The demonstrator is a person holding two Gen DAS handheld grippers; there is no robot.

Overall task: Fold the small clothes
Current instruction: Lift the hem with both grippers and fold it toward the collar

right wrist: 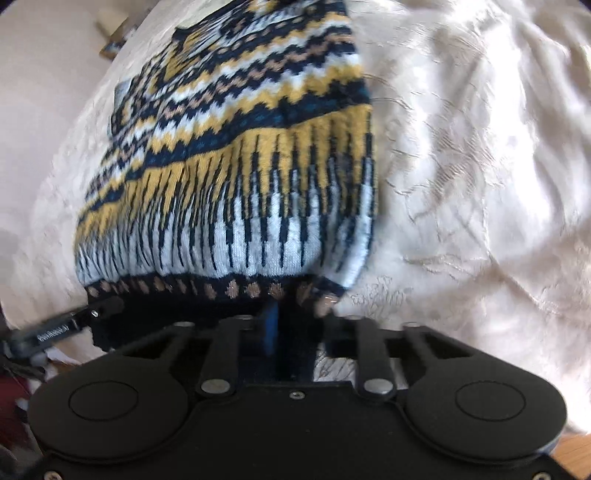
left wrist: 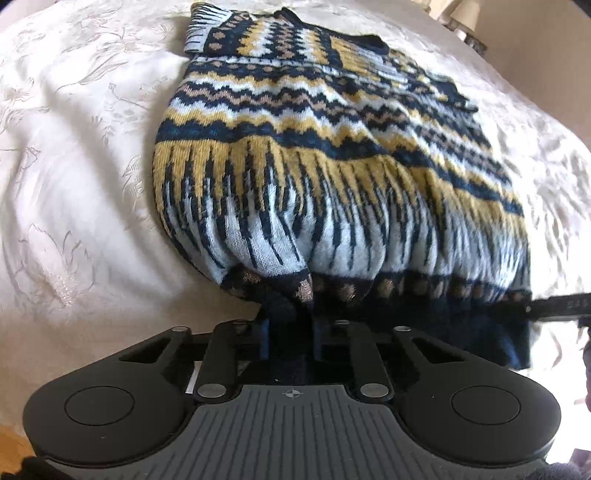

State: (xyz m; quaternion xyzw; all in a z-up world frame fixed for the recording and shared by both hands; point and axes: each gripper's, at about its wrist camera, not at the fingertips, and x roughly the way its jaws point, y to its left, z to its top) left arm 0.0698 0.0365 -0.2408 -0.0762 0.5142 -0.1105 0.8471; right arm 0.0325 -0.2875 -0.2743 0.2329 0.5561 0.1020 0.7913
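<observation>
left fingers: the left gripper (left wrist: pixel 288 314) has its fingers drawn close and clamped on the dark hem of the sweater (left wrist: pixel 332 155), near the hem's left corner; a bunched fold of knit rises just above the pinch.
right fingers: the right gripper (right wrist: pixel 295 314) has its fingers close together and clamped on the same dark hem near its right corner; a blue pad shows on the inside of one finger.
other gripper seen: from the left wrist view, a black finger of the right gripper (left wrist: pixel 557 305) reaches in at the right edge and meets the hem; from the right wrist view, a black finger of the left gripper (right wrist: pixel 70 321) does the same at the left edge, with white lettering on it too blurred to read.
hem: navy ribbed band with a row of tan dots above it, stretched between the two grips.
sweater body: white and navy vertical streaks nearest the hem, then mustard, then zigzag bands of navy, white, tan and yellow running away from the cameras.
sweater position: lies on the bed, hem end nearest, neck end farthest; a sleeve cuff (left wrist: pixel 201 27) lies folded across the far left part.
bed: cream cover (left wrist: pixel 74 147) with an embroidered floral pattern, rumpled to the right of the sweater.
far edge: small blurred items (right wrist: pixel 110 37) sit beyond the bed, too unclear to name.
</observation>
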